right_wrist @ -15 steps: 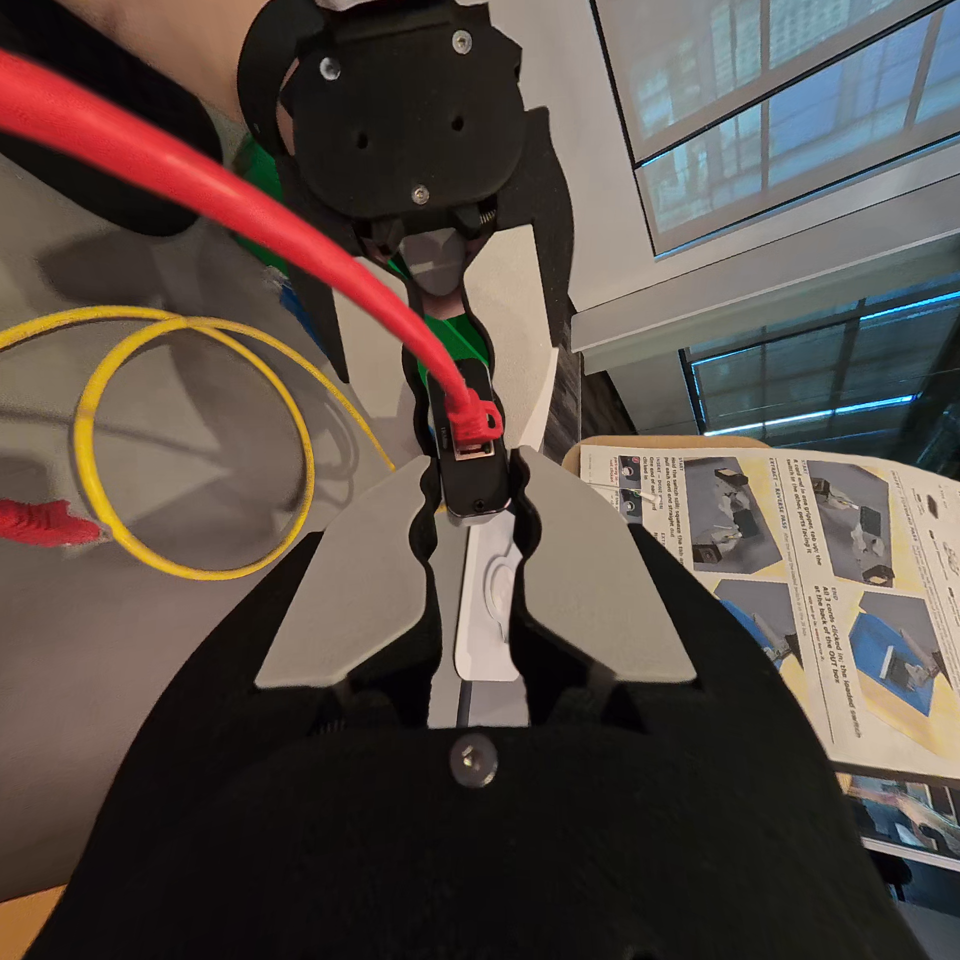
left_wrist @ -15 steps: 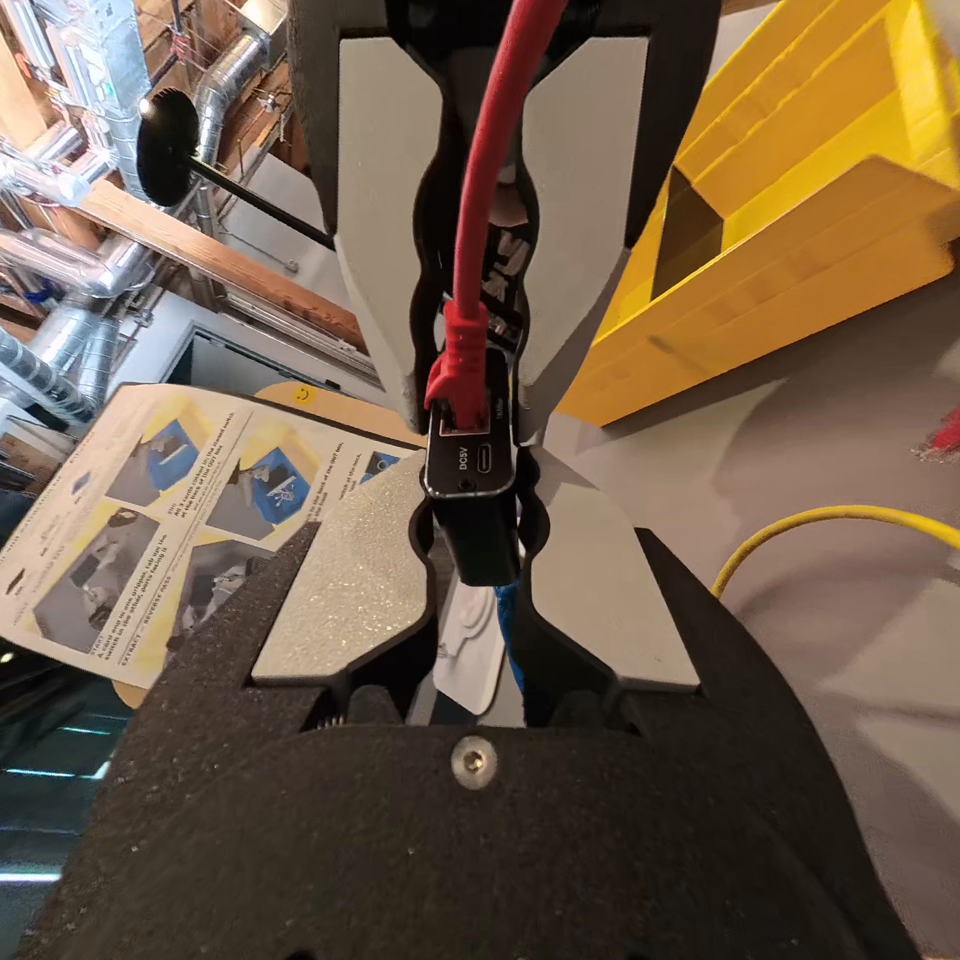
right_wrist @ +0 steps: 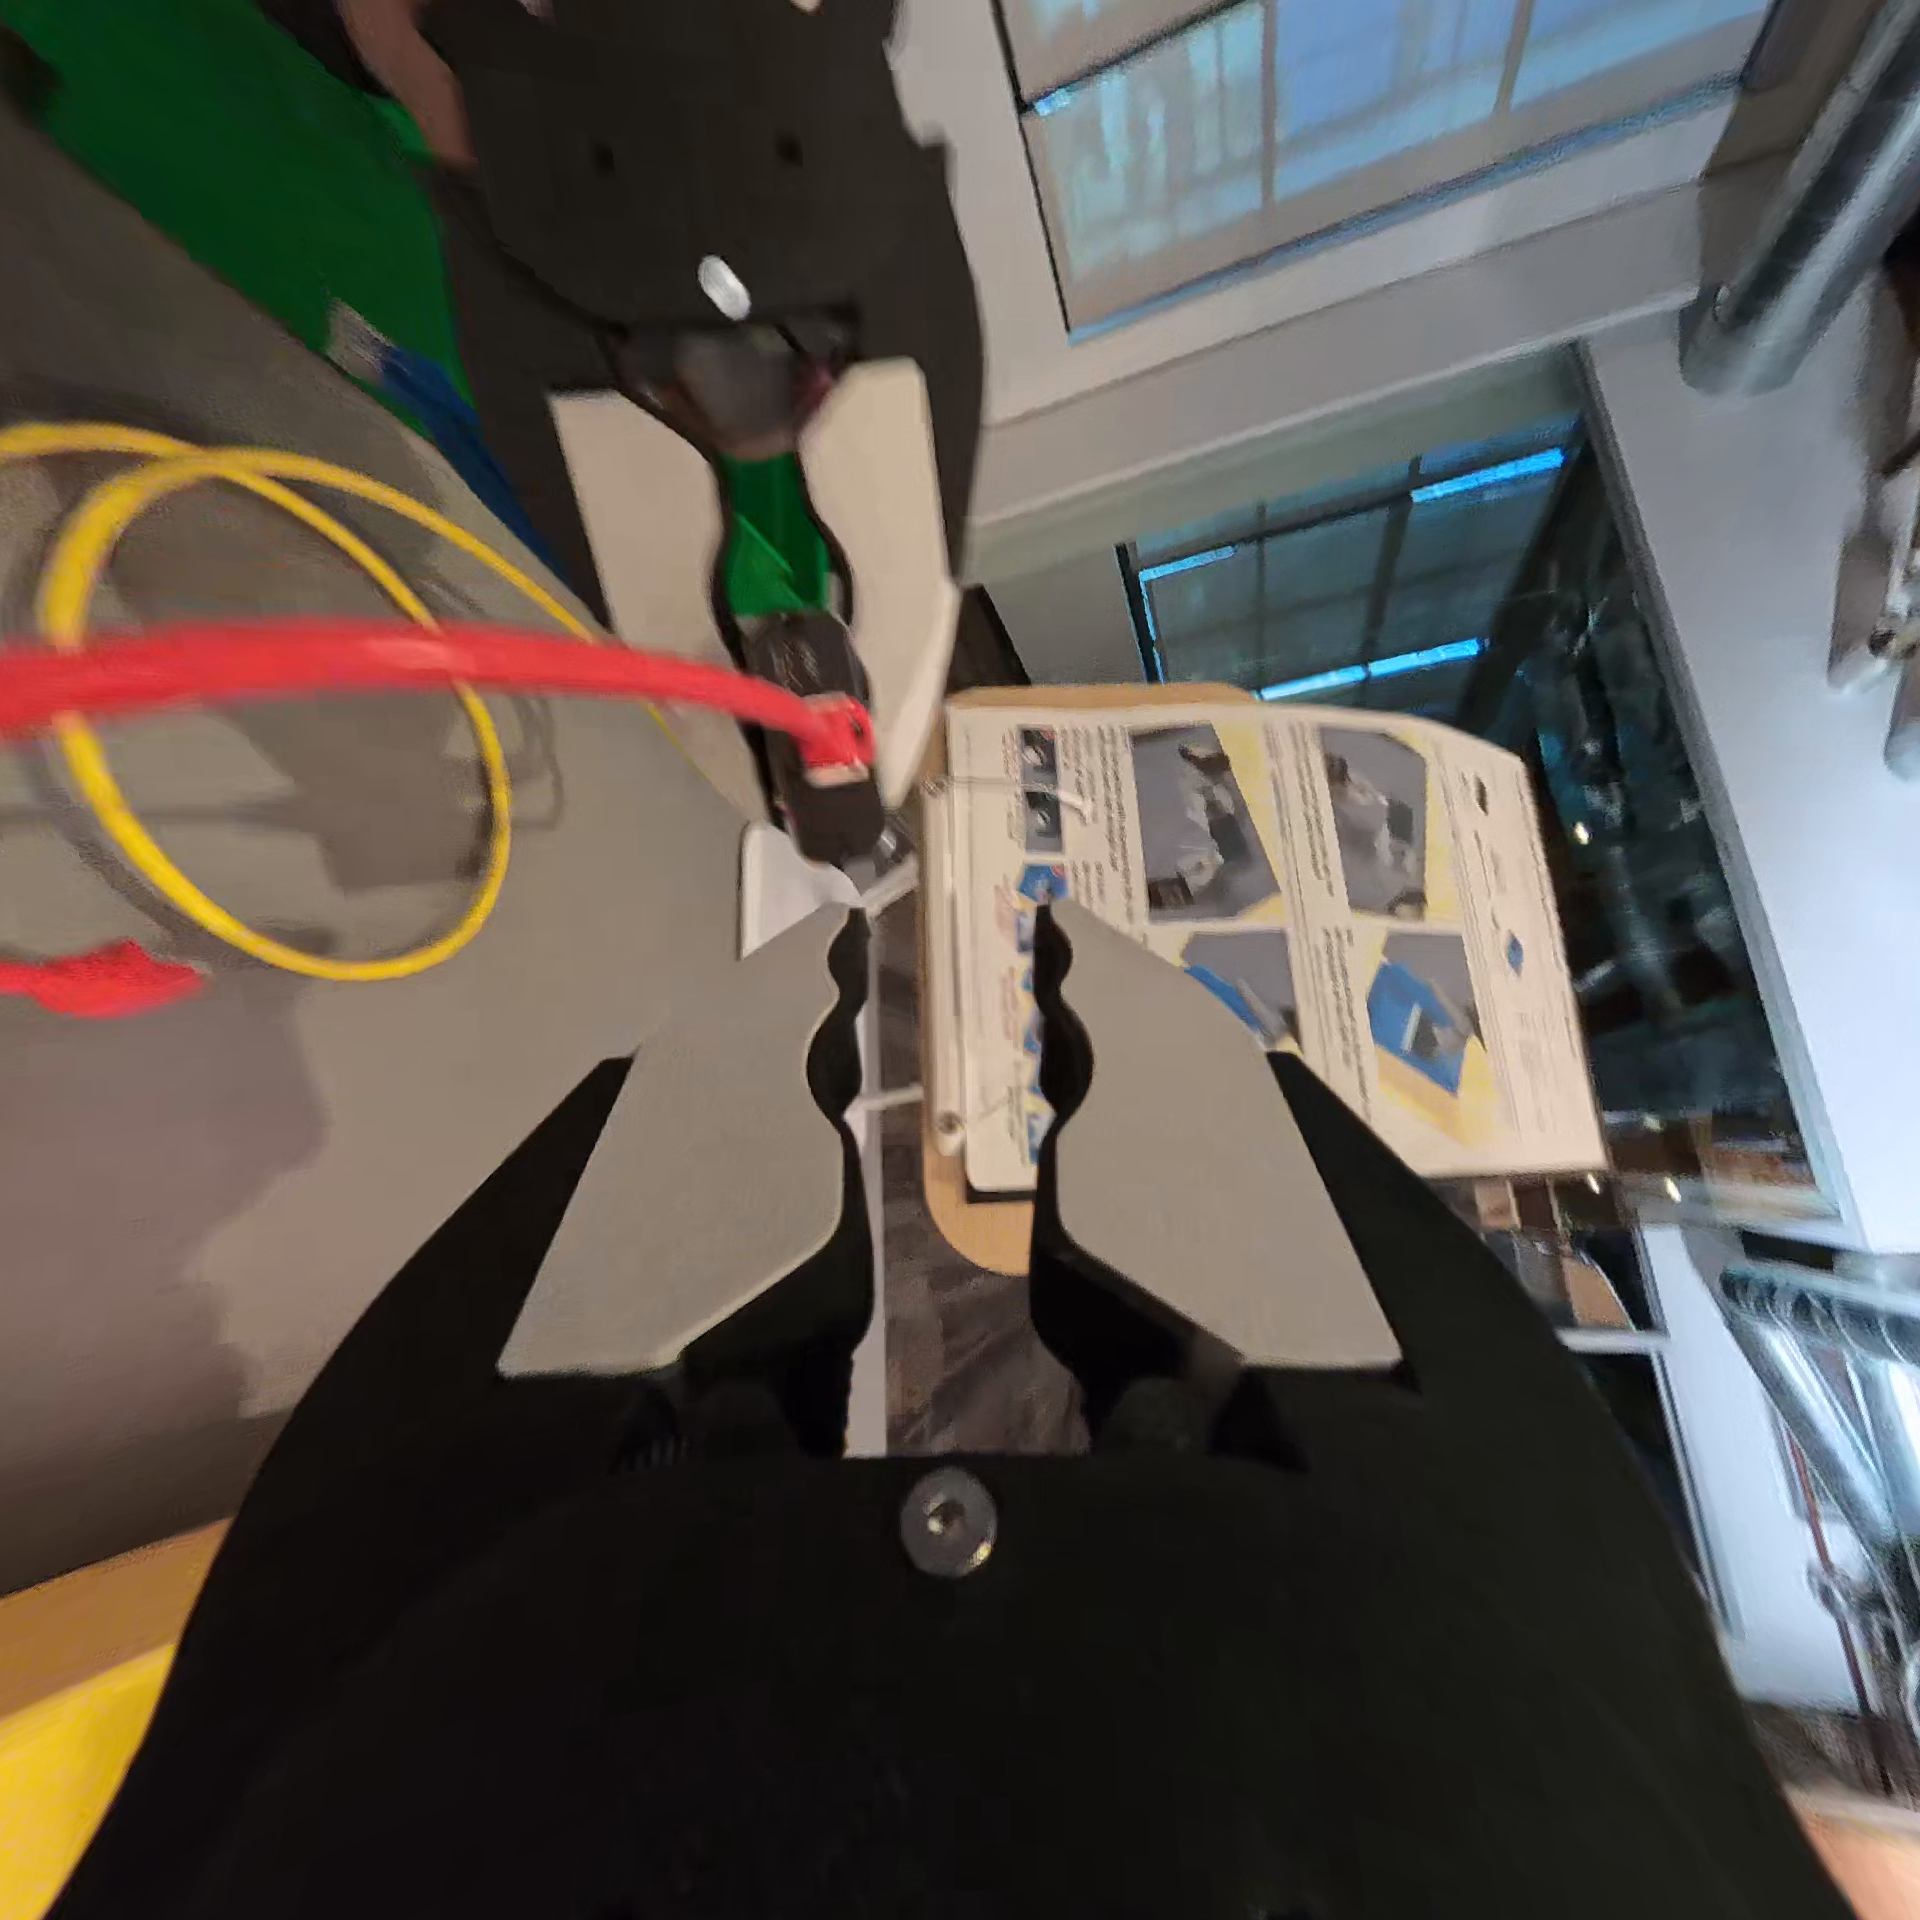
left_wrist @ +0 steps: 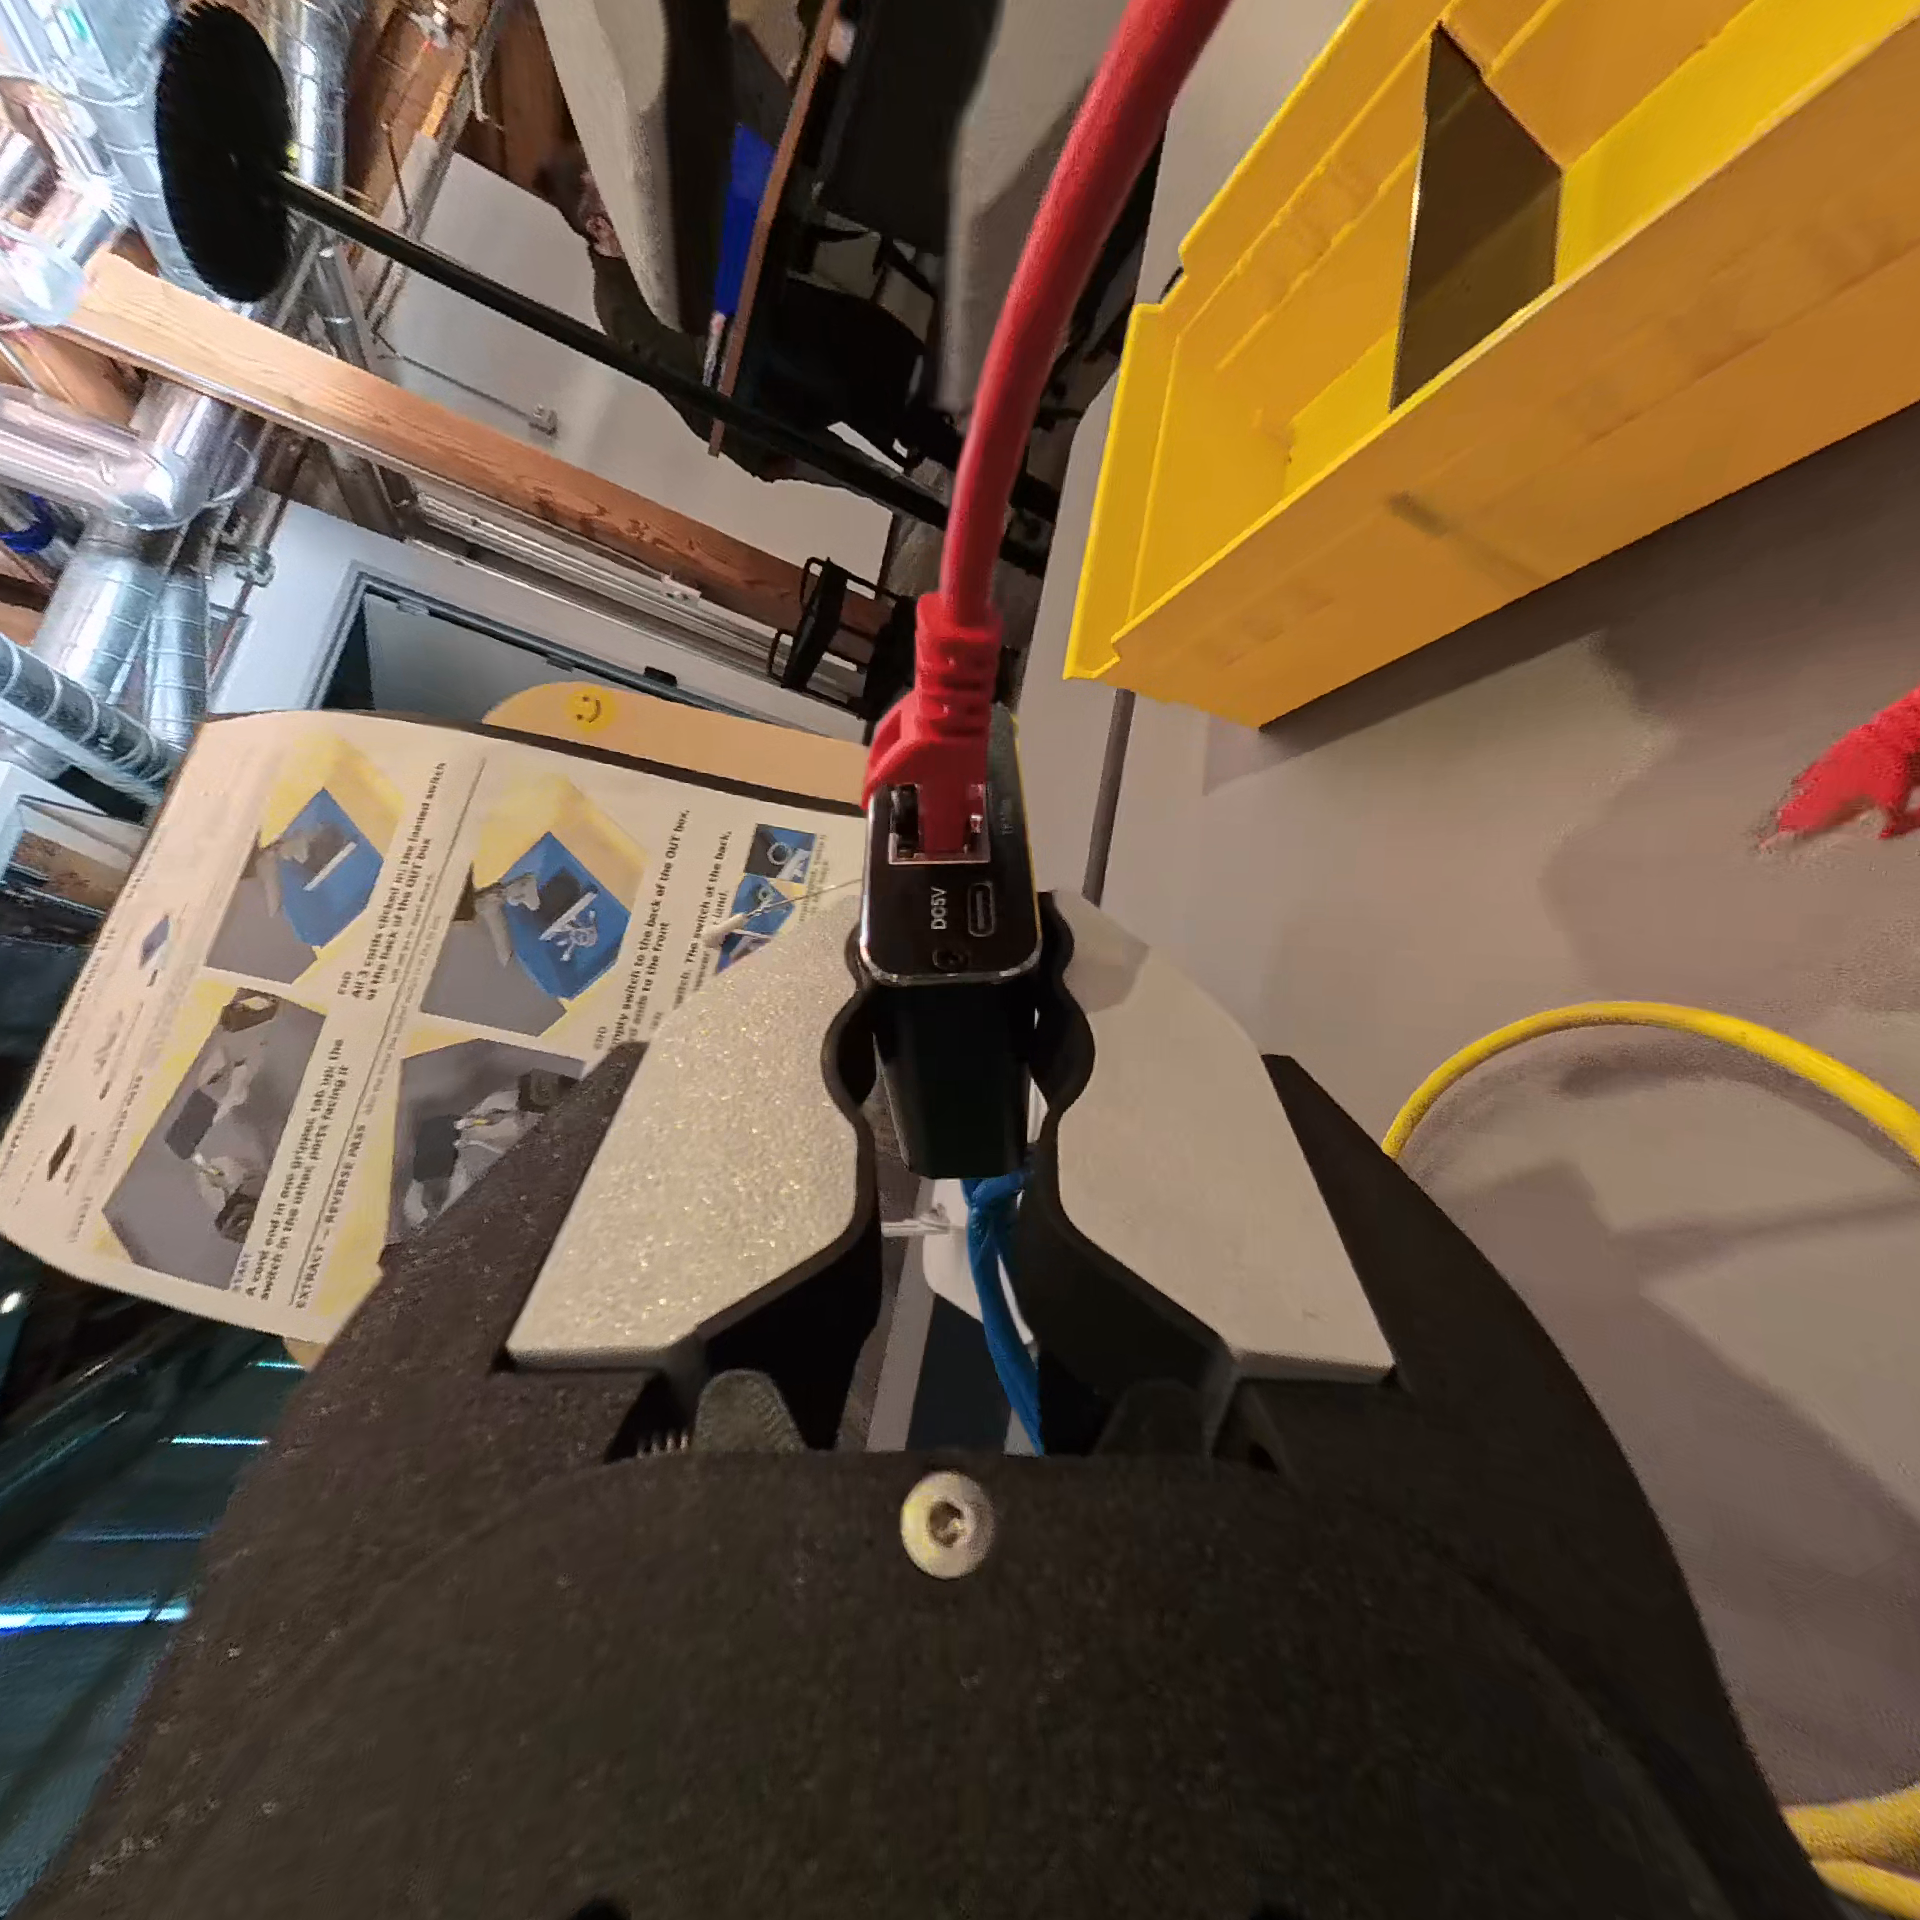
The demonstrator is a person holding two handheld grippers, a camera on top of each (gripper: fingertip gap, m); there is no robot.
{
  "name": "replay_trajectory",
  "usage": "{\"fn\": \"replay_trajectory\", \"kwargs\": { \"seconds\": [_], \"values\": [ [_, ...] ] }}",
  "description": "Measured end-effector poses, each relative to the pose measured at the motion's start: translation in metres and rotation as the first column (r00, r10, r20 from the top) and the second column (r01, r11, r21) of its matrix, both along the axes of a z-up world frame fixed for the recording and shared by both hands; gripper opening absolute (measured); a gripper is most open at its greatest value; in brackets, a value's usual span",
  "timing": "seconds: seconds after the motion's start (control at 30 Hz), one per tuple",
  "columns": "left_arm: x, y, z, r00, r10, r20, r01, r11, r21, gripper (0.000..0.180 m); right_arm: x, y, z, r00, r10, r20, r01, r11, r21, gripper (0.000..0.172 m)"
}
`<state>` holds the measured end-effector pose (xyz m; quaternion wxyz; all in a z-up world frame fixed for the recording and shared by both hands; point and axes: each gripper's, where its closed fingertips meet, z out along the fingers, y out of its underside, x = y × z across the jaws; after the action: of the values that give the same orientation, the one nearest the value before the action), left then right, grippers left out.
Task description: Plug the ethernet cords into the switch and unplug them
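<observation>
Grey tabletop (left_wrist: 1455,831), cords everywhere. Left gripper (left_wrist: 951,997) clamps the black switch (left_wrist: 951,935), red cord (left_wrist: 997,416) plugged in; right gripper (right_wrist: 945,925) is open, holding nothing. I'd keep the switch steady and pinch the plug's tab before pulling.

Each gripper (right_wrist: 945,914) has a rough black body, 2 grey scalloped-edge fingers (right_wrist: 717,1122) and 1 silver screw (right_wrist: 948,1523).
</observation>
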<state>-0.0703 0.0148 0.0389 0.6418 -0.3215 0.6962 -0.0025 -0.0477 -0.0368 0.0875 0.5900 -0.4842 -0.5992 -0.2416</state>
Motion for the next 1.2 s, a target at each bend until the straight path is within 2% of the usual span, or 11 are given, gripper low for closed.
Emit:
{"fn": "replay_trajectory", "kwargs": {
  "seconds": [0.1, 0.17, 0.3, 0.5, 0.7, 0.83, 0.97, 1.1, 1.2],
  "values": [
    [0.003, 0.002, -0.003, 1.000, 0.002, 0.001, -0.002, 1.000, -0.014, 0.026, -0.016, 0.001, -0.020, 1.000, 0.007, 0.010, -0.007, 1.000, -0.009, 0.039],
    [0.005, 0.002, -0.005, 1.000, -0.007, 0.002, 0.007, 0.999, -0.040, 0.026, -0.022, 0.010, -0.030, 1.000, -0.022, 0.000, 0.022, 1.000, -0.011, 0.039],
    [0.005, 0.002, -0.010, 1.000, -0.015, -0.009, 0.014, 0.998, -0.054, 0.026, -0.033, 0.019, -0.030, 0.999, -0.043, -0.017, 0.044, 0.999, 0.018, 0.029],
    [0.005, 0.005, -0.012, 1.000, -0.017, -0.013, 0.016, 0.997, -0.070, 0.026, -0.036, 0.028, -0.032, 0.993, -0.083, 0.086, 0.083, 0.997, 0.003, 0.017],
    [0.003, 0.009, -0.012, 1.000, -0.014, -0.015, 0.013, 0.996, -0.091, 0.026, -0.040, 0.033, -0.032, 0.988, -0.059, 0.142, 0.058, 0.998, 0.011, 0.016],
    [0.000, 0.013, -0.012, 1.000, -0.008, -0.017, 0.006, 0.994, -0.112, 0.026, -0.044, 0.037, -0.032, 0.984, -0.047, 0.171, 0.057, 0.997, -0.054, 0.015],
    [-0.001, 0.015, -0.020, 0.997, -0.004, -0.073, -0.004, 0.994, -0.108, 0.026, -0.043, 0.038, -0.042, 0.982, -0.066, 0.177, 0.096, 0.981, -0.169, 0.014],
    [0.004, 0.011, -0.026, 0.996, -0.014, -0.090, 0.003, 0.992, -0.125, 0.026, -0.039, 0.034, -0.046, 0.987, -0.069, 0.142, 0.100, 0.969, -0.227, 0.013],
    [0.007, 0.013, -0.025, 0.995, 0.031, -0.095, -0.038, 0.997, -0.074, 0.025, -0.035, 0.032, -0.050, 0.990, -0.077, 0.122, 0.106, 0.961, -0.255, 0.013]
  ]
}}
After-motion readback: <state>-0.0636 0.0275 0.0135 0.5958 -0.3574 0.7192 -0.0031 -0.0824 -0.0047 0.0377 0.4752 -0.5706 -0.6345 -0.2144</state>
